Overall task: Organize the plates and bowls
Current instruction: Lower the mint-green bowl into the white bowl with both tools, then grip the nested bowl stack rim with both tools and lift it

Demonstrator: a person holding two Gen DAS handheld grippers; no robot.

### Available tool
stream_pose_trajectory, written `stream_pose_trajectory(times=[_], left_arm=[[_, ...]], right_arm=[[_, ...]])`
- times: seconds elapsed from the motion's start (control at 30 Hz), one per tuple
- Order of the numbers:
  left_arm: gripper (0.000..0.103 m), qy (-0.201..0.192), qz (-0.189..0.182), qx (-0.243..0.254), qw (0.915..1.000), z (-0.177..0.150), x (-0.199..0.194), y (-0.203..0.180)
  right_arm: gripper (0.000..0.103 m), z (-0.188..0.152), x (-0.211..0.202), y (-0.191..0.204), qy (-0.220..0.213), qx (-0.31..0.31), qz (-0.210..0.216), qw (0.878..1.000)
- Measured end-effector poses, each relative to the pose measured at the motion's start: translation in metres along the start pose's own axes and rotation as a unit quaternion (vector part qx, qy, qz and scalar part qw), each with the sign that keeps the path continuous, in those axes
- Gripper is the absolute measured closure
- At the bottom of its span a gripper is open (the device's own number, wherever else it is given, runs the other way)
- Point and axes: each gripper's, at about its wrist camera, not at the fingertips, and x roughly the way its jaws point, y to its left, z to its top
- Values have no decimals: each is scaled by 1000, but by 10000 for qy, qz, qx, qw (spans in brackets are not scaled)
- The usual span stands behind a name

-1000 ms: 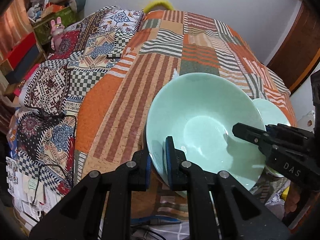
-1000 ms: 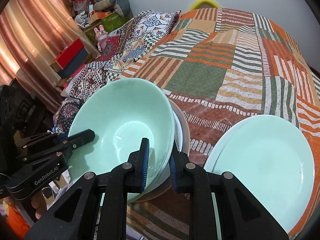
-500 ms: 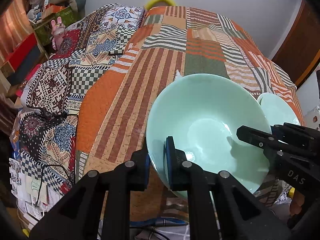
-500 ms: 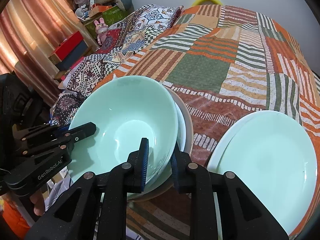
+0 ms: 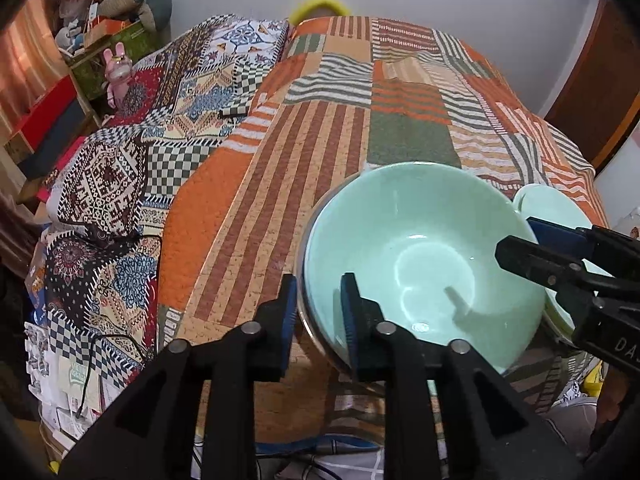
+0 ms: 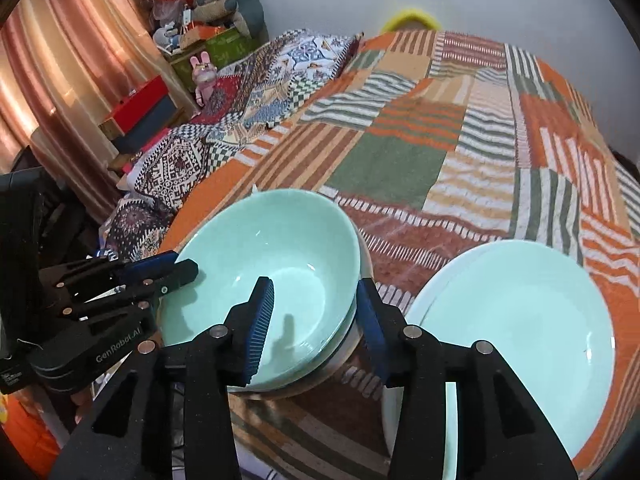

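Straddling the glossy round mint bowl at lower centre, left gripper and right gripper had just parted their ribbed blue pads, gripping nothing.

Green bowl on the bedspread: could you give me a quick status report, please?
Left gripper and right gripper just opening, pads off the rim. Green bowl nested on the bowl stack, released. Green plates beside it, apart. Nothing in the way.

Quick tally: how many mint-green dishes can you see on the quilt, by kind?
Mint-green bowls: 1
Mint-green plates: 1
Total: 2
Dishes beneath them are too hidden to count.
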Motion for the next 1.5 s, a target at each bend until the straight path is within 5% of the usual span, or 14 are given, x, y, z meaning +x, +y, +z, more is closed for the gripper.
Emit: stream_pose_trajectory(times=[0.3, 0.43, 1.27, 1.5], left_arm=[[49, -247, -241, -187, 9992, 2, -20, 7], [49, -68, -371, -325, 9988, -3, -10, 14], [49, 565, -1202, -768, 9882, -14, 40, 24], [65, 583, -1317, -900, 9855, -12, 44, 27]], right_arm=[[63, 2, -8, -5, -126, 36, -81, 9999], [50, 0, -6, -12, -137, 169, -139, 9997], [50, -5, 30, -21, 409, 608, 340, 9967], [60, -4, 44, -22, 564, 679, 486, 9949]])
